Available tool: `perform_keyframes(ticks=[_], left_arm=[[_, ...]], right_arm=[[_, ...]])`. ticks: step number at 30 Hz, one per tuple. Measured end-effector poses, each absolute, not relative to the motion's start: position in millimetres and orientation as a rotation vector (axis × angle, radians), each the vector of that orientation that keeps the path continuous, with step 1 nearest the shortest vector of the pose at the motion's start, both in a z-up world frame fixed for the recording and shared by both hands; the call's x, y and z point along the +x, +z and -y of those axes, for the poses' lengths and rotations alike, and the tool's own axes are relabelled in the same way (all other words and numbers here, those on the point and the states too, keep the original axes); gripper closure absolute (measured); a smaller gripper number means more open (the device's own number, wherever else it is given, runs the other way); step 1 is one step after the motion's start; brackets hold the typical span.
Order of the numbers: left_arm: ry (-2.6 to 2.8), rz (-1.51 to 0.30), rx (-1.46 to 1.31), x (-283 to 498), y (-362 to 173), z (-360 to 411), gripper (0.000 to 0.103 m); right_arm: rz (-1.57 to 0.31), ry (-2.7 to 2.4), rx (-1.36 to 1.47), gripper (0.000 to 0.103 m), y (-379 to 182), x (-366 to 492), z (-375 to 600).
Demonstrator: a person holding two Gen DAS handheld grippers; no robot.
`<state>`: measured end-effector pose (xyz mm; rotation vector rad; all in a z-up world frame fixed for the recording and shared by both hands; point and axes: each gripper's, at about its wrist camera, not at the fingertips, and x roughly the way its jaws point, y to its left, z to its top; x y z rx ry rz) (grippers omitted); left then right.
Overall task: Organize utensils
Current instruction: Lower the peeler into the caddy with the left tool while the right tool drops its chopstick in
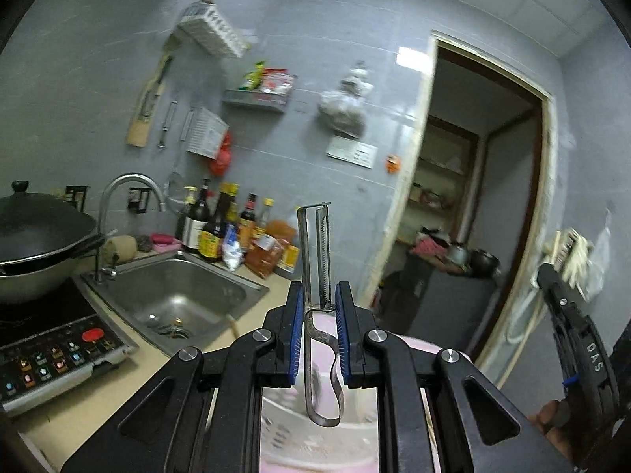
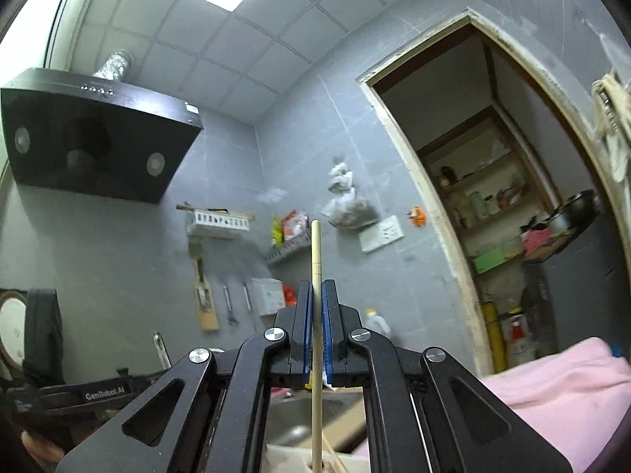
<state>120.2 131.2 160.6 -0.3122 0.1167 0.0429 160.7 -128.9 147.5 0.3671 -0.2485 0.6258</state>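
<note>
Gripping a metal peeler upright above a pink basket, the left gripper alone sees the sink, while the right gripper, clamped on a chopstick, sees the range hood.

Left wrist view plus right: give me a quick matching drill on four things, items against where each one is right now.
Items:
1 peeler
2 chopstick
3 wok
4 sauce bottles

Places:
A behind the sink
B on the induction cooker
C in the right gripper
D in the left gripper

Pairs: 1-D, 2-C, 3-B, 4-A
</note>
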Motion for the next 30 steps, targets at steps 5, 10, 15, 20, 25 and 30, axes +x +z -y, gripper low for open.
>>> perform_keyframes(ticks=[5,10,15,20,25,30], left_arm=[[0.121,-0.115,-0.315,136.6,152.0,-143.6,0.090],[0.158,-0.129,-0.284,146.0,135.5,-137.9,0.090],[0.171,-0.155,-0.277,155.8,122.8,-135.9,0.090],[0.171,-0.164,-0.264,157.7,117.3,-133.5,0.090],[0.166,-0.187,-0.270,162.3,111.6,-132.9,0.090],[0.169,-0.212,-0.265,167.2,105.3,-130.2,0.090]], right_arm=[[0.288,0.623,0.393,0.100,153.0,186.1,116.9],[0.277,0.612,0.368,0.100,148.3,205.4,106.7],[0.244,0.604,0.354,0.100,136.5,215.6,101.6],[0.238,0.592,0.368,0.100,136.1,219.6,106.1],[0.214,0.588,0.335,0.100,134.3,220.4,101.7],[0.170,0.598,0.313,0.100,128.6,222.1,98.0]])
